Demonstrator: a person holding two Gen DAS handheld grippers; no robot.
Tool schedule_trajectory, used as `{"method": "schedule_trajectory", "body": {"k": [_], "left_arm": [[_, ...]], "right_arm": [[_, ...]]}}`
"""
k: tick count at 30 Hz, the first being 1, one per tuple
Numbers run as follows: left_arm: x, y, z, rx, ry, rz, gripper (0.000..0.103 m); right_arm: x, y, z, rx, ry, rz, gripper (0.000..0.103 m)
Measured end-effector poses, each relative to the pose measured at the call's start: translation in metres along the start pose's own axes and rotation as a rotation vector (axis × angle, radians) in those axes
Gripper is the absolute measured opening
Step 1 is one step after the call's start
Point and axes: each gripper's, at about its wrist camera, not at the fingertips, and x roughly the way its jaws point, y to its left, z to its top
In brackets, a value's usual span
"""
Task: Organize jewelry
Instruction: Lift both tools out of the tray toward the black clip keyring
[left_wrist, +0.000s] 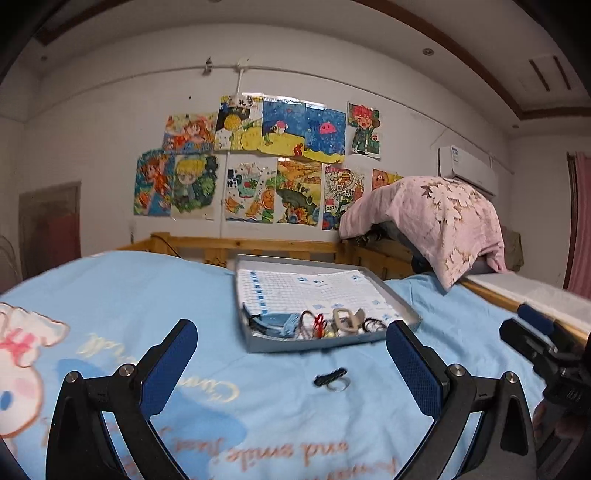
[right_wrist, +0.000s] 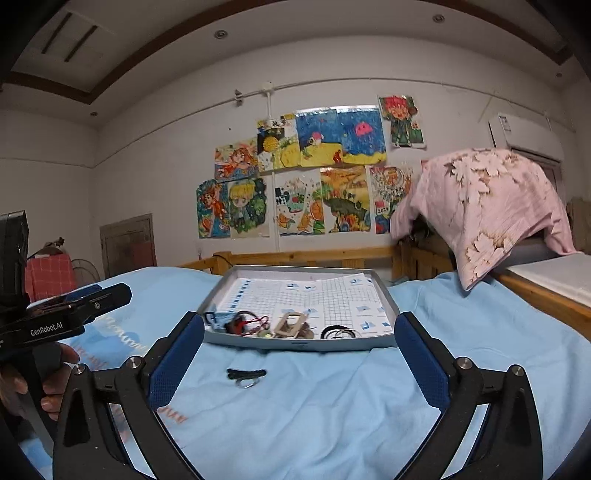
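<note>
While both tools are held low over the light-blue blanket (right_wrist: 332, 406), the left gripper (left_wrist: 291, 354) is seen with its blue-padded fingers spread wide and nothing between them, and the right gripper (right_wrist: 299, 350) is likewise spread apart and empty. A small black cord with a metal ring (left_wrist: 332, 380) is laid on the blanket, apart from both tools and just in front of the tray's near wall; it is also found in the right wrist view (right_wrist: 246, 376). Behind it, a shallow grey tray (right_wrist: 295, 345) is set on the blanket, lined with gridded paper (right_wrist: 306, 295). The jewelry pieces (right_wrist: 280, 326) are gathered along the tray's near edge: a blue item at the left, red and dark cords, a beige rectangular clip near the middle, and black loops at the right. A pink floral cloth (right_wrist: 487, 199) is draped over something at the right, and colourful drawings (right_wrist: 306, 173) are fixed to the wall behind.
</note>
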Motion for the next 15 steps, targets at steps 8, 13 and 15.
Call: {"method": "schedule_trajectory", "body": {"k": [8, 13, 15], "left_arm": [[-0.042, 0.013, -0.024, 0.002, 0.027, 0.041, 0.103], [-0.05, 0.022, -0.038, -0.053, 0.043, 0.061, 0.103], [-0.051, 0.026, -0.044, -0.074, 0.057, 0.061, 0.103]], "right_arm": [[-0.042, 0.021, -0.009, -0.014, -0.031, -0.02, 0.101], [-0.059, 0.029, -0.019, -0.052, -0.073, -0.058, 0.101], [-0.056, 0.031, -0.023, -0.06, -0.048, -0.056, 0.101]]}}
